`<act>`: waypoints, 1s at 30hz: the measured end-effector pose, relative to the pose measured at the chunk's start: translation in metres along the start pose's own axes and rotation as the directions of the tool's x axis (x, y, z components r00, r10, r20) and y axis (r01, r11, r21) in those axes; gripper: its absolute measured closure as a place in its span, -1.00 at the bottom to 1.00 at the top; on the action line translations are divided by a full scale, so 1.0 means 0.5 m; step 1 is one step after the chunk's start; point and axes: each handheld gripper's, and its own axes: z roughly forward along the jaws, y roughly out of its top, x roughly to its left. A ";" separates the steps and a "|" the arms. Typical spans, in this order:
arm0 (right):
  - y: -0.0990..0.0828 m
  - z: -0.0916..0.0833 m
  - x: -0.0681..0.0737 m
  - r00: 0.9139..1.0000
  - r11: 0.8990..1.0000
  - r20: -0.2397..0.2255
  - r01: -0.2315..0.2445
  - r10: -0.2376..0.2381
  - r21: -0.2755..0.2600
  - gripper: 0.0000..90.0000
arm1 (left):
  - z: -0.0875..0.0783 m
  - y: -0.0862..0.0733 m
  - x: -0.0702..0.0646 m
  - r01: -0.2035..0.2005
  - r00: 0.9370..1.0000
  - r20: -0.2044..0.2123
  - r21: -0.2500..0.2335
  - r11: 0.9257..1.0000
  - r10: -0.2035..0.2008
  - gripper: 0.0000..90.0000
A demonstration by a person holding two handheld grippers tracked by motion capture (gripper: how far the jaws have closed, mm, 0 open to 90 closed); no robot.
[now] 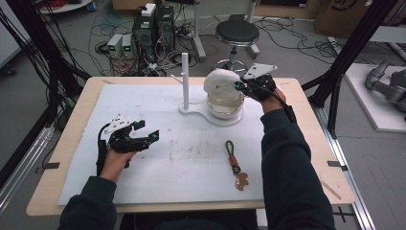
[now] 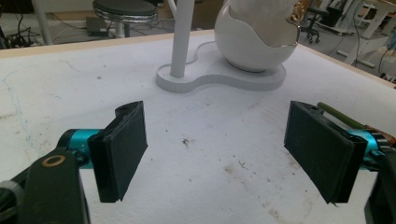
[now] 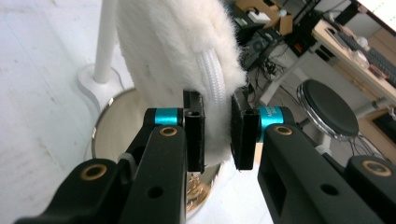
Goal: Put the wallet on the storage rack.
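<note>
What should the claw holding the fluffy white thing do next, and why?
Probably lift it gently straight up. The right claw is pinched on the fluffy white pouch, which sits in the egg-shaped bowl, so rising should free it.

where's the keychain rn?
High view: the keychain lies flat on the white mat, right of centre, in front of the egg-shaped bowl, beside the person's right sleeve.

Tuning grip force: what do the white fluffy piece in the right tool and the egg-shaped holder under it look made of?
Fluffy piece: looks like white plush or faux fur, with a fuzzy nap and a corded seam; soft, since the right tool pinches its edge narrow.
Egg-shaped holder: smooth glossy white shell with a gold rim, probably glazed ceramic or hard plastic; which one is unclear. It sits on a flat matte white base.
</note>
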 end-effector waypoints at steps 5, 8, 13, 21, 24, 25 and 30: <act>0.004 0.010 0.002 1.000 1.000 -0.003 0.004 -0.004 -0.002 0.76 | 0.002 -0.001 -0.001 -0.005 1.000 0.008 0.009 1.000 0.005 -0.53; 0.004 0.015 0.003 1.000 1.000 -0.003 0.000 0.000 -0.001 0.76 | 0.002 -0.001 -0.001 -0.001 1.000 0.008 0.009 1.000 0.001 -0.53; 0.001 0.017 0.001 1.000 1.000 0.007 0.000 0.000 0.009 0.76 | 0.003 -0.001 -0.002 0.003 1.000 0.008 0.012 1.000 -0.003 -0.53; -0.033 0.018 0.001 0.997 0.990 0.030 0.070 -0.074 0.119 0.76 | 0.004 -0.002 -0.001 0.004 1.000 0.011 0.017 1.000 -0.004 -0.53; -0.039 0.023 0.005 0.996 0.988 0.027 0.081 -0.085 0.133 0.76 | 0.004 -0.002 -0.002 0.008 1.000 0.011 0.017 1.000 -0.008 -0.53; -0.041 0.027 0.009 0.996 0.986 0.023 0.086 -0.090 0.145 0.76 | 0.005 -0.002 -0.001 0.008 1.000 0.011 0.017 1.000 -0.009 -0.53; -0.057 0.065 0.042 0.989 0.970 -0.006 0.144 -0.145 0.197 0.76 | 0.004 -0.002 0.000 0.023 1.000 0.014 0.016 1.000 -0.023 -0.53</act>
